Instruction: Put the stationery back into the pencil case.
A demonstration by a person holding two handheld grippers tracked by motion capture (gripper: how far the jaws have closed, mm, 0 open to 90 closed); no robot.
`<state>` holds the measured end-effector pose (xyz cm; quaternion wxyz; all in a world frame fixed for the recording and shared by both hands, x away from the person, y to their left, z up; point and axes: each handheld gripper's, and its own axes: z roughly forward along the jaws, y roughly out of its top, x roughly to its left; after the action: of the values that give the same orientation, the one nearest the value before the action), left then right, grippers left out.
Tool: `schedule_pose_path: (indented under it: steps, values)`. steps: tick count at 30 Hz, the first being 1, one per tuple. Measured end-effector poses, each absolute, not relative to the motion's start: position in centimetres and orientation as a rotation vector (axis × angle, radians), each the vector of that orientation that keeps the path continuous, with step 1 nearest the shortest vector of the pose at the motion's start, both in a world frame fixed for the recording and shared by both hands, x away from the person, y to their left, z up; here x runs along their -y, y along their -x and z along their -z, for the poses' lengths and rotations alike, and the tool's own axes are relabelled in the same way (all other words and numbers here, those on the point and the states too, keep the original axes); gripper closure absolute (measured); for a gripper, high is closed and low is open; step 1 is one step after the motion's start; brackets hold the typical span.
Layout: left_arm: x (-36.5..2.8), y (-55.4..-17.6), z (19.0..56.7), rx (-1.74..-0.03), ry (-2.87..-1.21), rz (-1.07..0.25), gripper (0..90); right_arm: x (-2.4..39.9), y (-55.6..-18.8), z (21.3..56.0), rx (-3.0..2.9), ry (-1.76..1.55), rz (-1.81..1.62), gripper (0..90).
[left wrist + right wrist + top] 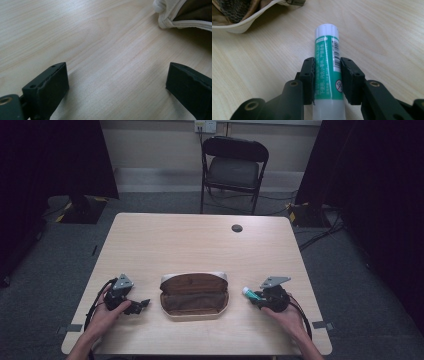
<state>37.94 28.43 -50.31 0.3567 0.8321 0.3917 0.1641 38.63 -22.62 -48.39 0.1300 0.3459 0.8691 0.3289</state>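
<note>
Your right gripper (327, 81) pinches the green glue stick (328, 75) at center frame, low over the table (387, 32). The open case (194, 296) waits at middle. The round tube may slip. Your left gripper (117, 85) stands spread, holding nothing.

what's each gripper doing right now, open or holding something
left gripper: open, nothing between its fingers, resting on the table.
right gripper: shut on the green glue stick, beside the open pencil case.
</note>
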Motion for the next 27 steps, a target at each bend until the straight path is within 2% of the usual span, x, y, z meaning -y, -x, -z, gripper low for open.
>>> schedule_pose_path:
  steps: [27]
  values:
    - [-28.4,-37.9,50.3,-1.011,-2.149,-0.424,3.8,21.7,-37.4,48.0,-2.604,-0.900,-0.956,65.1]
